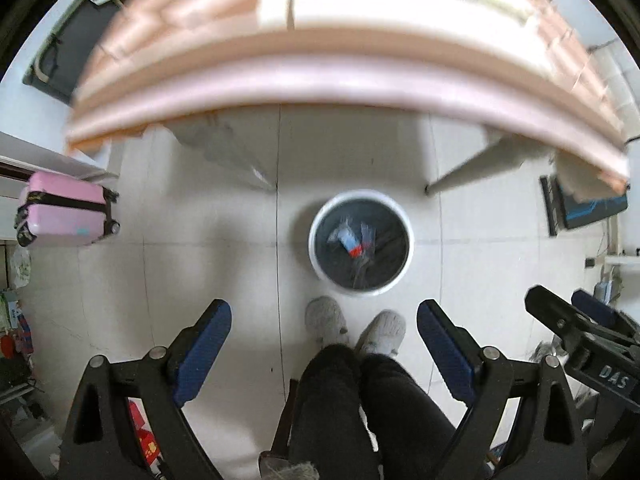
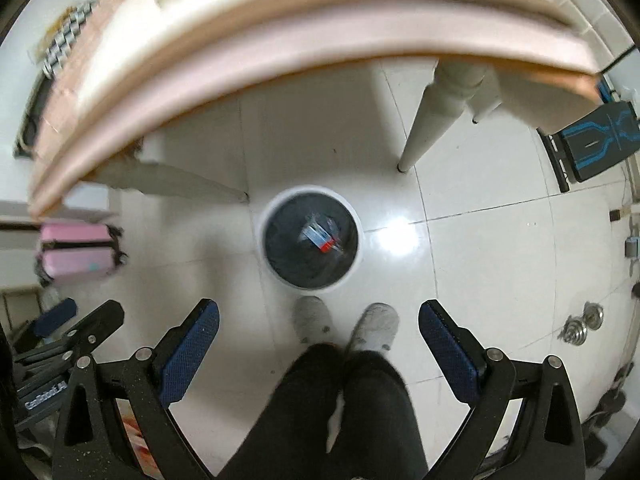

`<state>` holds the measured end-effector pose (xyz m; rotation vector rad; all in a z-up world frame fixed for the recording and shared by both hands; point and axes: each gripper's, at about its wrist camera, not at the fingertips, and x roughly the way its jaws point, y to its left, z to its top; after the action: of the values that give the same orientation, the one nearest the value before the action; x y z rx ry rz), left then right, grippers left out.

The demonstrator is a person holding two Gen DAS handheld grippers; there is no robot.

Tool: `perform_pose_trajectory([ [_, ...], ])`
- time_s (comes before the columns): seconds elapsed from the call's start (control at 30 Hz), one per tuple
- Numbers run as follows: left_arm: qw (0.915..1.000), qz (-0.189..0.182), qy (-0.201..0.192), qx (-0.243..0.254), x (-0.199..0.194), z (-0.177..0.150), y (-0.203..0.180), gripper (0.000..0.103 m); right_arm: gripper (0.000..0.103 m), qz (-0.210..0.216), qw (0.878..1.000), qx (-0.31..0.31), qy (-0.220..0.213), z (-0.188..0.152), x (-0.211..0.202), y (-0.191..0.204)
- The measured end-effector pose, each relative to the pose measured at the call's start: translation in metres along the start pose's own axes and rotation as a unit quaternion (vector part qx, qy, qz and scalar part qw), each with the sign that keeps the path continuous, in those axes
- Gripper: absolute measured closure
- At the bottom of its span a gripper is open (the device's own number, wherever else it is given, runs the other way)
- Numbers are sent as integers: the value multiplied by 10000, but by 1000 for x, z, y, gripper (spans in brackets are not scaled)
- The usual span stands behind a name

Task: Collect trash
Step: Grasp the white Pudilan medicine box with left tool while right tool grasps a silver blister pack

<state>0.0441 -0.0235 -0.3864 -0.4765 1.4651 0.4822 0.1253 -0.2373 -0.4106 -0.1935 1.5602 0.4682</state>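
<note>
White floor tiles (image 1: 180, 248) surround the trash bin (image 1: 320, 268) just ahead of my slippers (image 1: 324, 320); my left gripper (image 1: 324, 344) hangs wide open, holding nothing. Right view: wrappers (image 2: 322, 236) lie inside the bin, right gripper (image 2: 319, 340) spread empty above it

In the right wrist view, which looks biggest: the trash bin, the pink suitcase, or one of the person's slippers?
1. Trash bin, clearly the largest.
2. Pink suitcase, though blurred and near the warped edge.
3. Slipper, smallest; partly hidden by the leg.
</note>
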Motion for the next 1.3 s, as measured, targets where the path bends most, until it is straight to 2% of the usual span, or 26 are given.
perform_pose_trajectory([
  [0.13, 9989, 43, -450, -82, -45, 32, -2, 8, 2, 168, 9989, 301, -324, 28, -60, -2],
  [0.27, 9965, 74, -828, 67, -67, 73, -14, 8, 2, 253, 9962, 467, -687, 81, -111, -13],
  [0.4, 9874, 385, -1095, 1079, -71, 122, -49, 8, 2, -10, 9971, 283, -713, 143, -132, -28],
  [0.5, 9704, 731, -1075, 2035, -62, 164, -85, 8, 2, -238, 9979, 121, -587, 186, -127, -42],
  [0.63, 9356, 1215, -894, 3191, -42, 206, -134, 8, 2, -239, 9994, 6, -259, 242, -101, -72],
  [0.7, 9225, 1258, -642, 3592, -30, 220, -148, 8, 2, -220, 9997, -12, -101, 261, -88, -84],
  [0.73, 9126, 1297, -520, 3842, -21, 228, -157, 8, 2, -187, 9998, -25, -23, 275, -82, -92],
  [0.83, 8897, 1359, -193, 4354, -4, 243, -173, 6, 2, -126, 9999, -35, 97, 311, -72, -111],
  [0.9, 8776, 1291, -111, 4615, -4, 249, -177, 6, 2, -94, 9998, -72, 173, 333, -67, -121],
  [1.0, 8660, 1073, 187, 4881, -2, 257, -175, 6, 2, 17, 9993, -161, 350, 355, -60, -128],
  [1.13, 8603, 803, 416, 5016, -2, 261, -169, 15, 2, 123, 9986, -267, 448, 377, -57, -125],
  [1.23, 8650, 466, 690, 4949, -5, 263, -166, 40, 2, 226, 9982, -304, 463, 397, -56, -121],
  [1.27, 8667, 412, 740, 4916, -6, 265, -168, 45, 2, 248, 9982, -300, 451, 403, -56, -119],
  [1.3, 8684, 415, 732, 4887, -7, 265, -168, 45, 2, 276, 9982, -280, 443, 410, -56, -118],
])
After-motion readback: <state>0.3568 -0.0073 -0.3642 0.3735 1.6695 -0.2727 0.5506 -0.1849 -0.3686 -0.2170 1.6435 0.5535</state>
